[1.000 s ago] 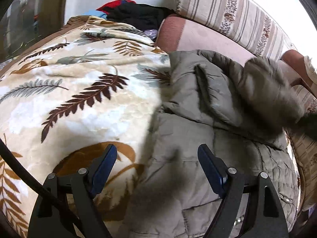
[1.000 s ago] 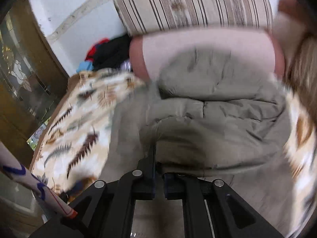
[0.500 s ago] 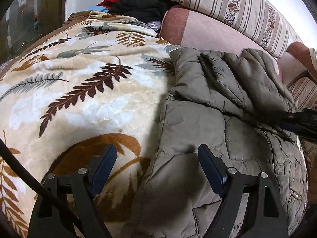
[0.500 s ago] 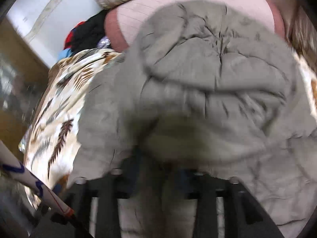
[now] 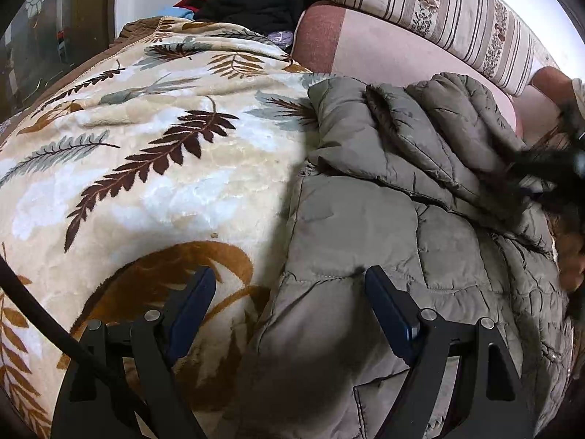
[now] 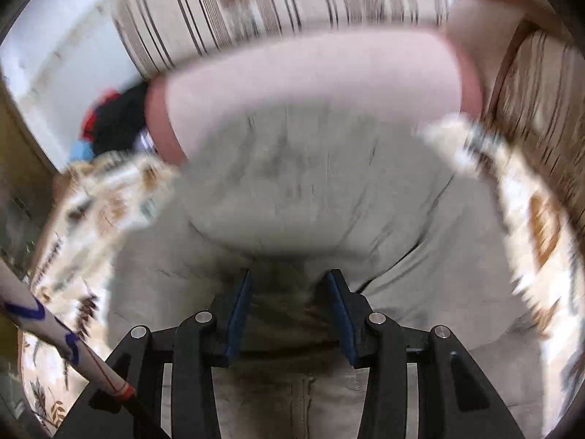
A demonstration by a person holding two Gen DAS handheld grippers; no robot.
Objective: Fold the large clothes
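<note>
I am viewing a grey-green quilted jacket (image 5: 384, 219) lying on a leaf-patterned blanket (image 5: 146, 168), its far end resting against a pink cushion (image 5: 384, 55) with a striped cushion (image 5: 457, 11) behind it. In the left wrist view the upper part of the jacket is lying doubled over the body in a puffy fold. A pile of dark and red clothes (image 5: 248, 3) is sitting beyond the blanket near the wall.

My left gripper (image 5: 289, 296) is hovering over the jacket's near edge, where it is meeting the blanket; its fingers (image 5: 387, 311) are standing widely spread with nothing between them.

My right gripper (image 6: 289, 292) is showing its fingers (image 6: 239, 307) parted, with jacket (image 6: 310, 190) fabric lying in the gap; the right wrist view is badly smeared, so I cannot tell whether the pads are touching the cloth. A white tube with blue markings (image 6: 55, 325) is crossing that view's lower left corner.
</note>
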